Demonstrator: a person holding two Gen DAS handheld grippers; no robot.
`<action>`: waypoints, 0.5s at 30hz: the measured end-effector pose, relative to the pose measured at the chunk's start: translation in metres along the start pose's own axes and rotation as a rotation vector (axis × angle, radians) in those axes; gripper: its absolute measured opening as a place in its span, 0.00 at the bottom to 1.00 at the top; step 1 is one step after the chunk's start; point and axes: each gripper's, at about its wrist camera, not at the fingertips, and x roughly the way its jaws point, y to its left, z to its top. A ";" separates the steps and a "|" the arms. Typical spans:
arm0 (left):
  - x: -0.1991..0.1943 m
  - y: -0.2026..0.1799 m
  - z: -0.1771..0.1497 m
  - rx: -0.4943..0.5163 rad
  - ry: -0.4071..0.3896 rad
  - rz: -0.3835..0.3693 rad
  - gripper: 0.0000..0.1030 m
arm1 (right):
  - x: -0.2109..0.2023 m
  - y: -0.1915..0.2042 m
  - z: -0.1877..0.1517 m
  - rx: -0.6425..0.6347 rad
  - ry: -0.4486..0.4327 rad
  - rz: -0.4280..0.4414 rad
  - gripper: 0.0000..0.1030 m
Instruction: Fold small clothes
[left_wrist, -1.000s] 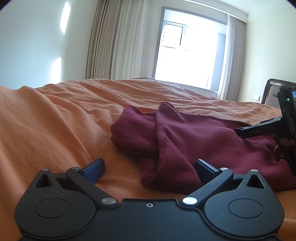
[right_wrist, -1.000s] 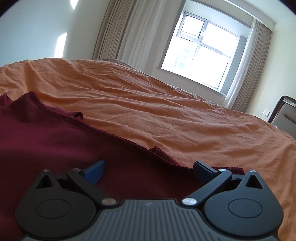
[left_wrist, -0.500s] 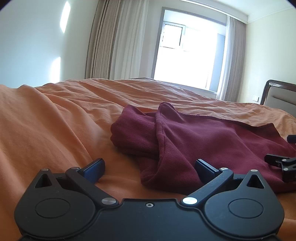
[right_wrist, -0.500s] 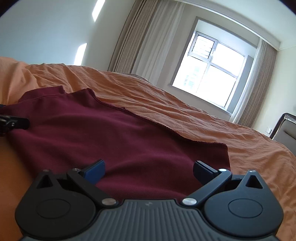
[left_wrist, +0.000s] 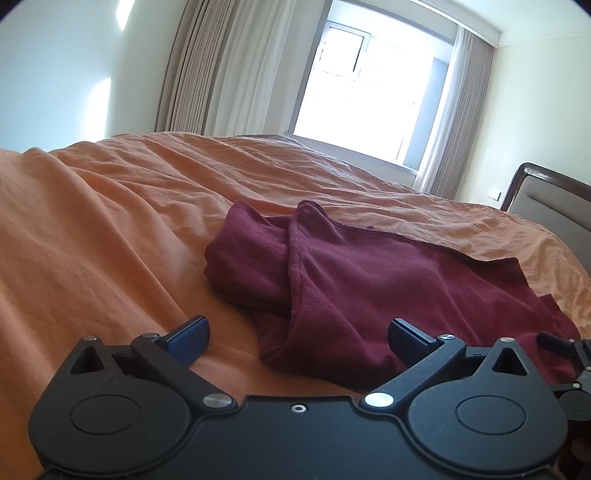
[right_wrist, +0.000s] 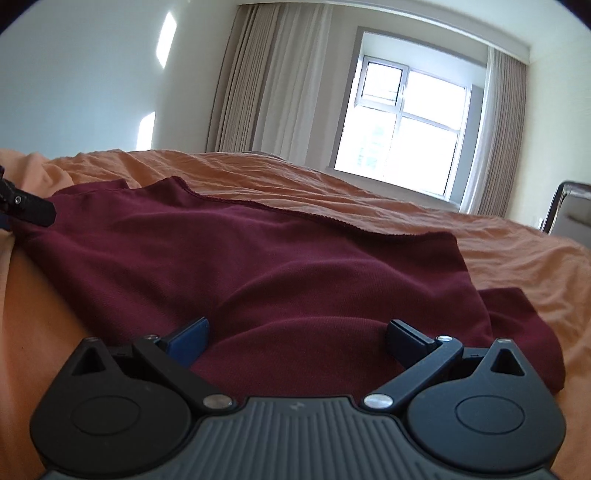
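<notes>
A dark red garment lies on the orange bedsheet, bunched and folded over at its left end. My left gripper is open just in front of that near-left edge; its right finger is over the cloth, its left finger over bare sheet. In the right wrist view the same garment spreads flat, with a small flap at the right. My right gripper is open low over the garment's near edge, nothing between its fingers. Part of the other gripper shows at the left edge.
The orange sheet covers the whole bed, wrinkled. A dark headboard stands at the right. Behind the bed are a bright window and beige curtains.
My right gripper has pulled back toward the near side of the garment and dropped lower; it left the left wrist view's right side. The left gripper tilted slightly.
</notes>
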 end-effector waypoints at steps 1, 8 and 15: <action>-0.002 -0.003 0.001 -0.015 0.013 -0.007 1.00 | 0.000 -0.005 -0.002 0.032 0.004 0.022 1.00; -0.006 -0.020 0.003 -0.119 0.063 -0.096 1.00 | -0.002 -0.015 -0.009 0.103 -0.009 0.064 1.00; 0.004 -0.022 0.005 -0.236 0.093 -0.024 0.99 | -0.003 -0.017 -0.012 0.121 -0.025 0.079 1.00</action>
